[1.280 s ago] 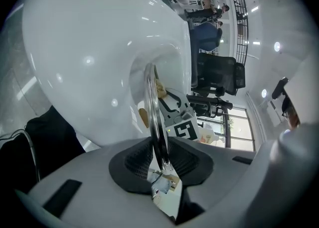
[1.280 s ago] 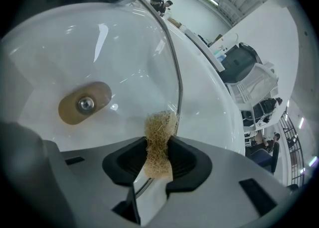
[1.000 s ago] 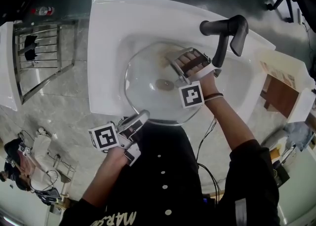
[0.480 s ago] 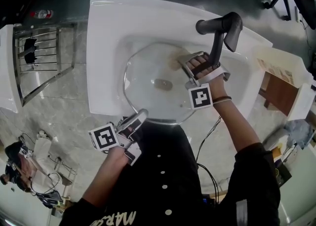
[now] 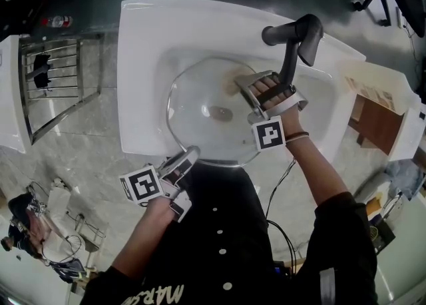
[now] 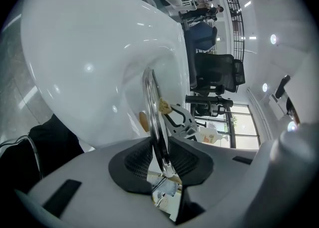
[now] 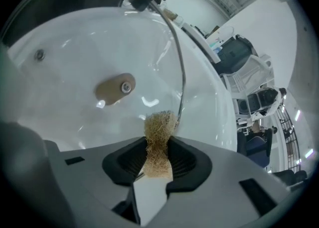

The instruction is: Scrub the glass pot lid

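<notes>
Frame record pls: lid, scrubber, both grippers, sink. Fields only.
lid: glass pot lid lying over the white sink basin
left gripper: fingers shut on the lid's near rim
right gripper: fingers shut on a tan fibre scrubber
scrubber position: tip at the lid's rim on the side near the dark faucet
</notes>
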Demonstrator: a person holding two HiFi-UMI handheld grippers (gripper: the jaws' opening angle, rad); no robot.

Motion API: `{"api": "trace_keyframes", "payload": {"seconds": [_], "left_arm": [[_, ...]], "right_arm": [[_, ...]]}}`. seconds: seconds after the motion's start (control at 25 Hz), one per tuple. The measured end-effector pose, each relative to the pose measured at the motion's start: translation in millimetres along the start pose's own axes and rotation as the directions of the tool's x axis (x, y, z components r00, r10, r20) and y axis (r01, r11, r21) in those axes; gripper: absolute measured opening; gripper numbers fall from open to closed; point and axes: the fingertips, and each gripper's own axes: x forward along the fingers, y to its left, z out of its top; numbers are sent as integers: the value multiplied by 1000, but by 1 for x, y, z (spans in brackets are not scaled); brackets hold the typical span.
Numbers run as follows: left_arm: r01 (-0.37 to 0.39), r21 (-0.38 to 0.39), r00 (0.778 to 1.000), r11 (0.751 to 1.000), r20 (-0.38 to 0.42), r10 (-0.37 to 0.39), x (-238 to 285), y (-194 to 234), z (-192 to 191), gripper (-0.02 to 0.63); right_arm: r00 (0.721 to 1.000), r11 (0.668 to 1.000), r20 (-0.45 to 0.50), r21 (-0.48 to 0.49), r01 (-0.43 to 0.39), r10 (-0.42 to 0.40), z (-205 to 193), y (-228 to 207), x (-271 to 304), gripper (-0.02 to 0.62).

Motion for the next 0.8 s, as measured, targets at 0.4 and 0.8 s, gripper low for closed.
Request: {"api": "trace_keyframes", "payload": {"seconds": [0.4,0.8], "left_arm": [[-1,8,1000,1000,4,1,0,2,0,114],[-13,102,1000,995,16,11,2,1,4,121]], "right_arm": [[970,993,217,-17,119,-113,101,-45,18,138],[961,998,271,-9,55,-51,115,-37,26,138]]}}
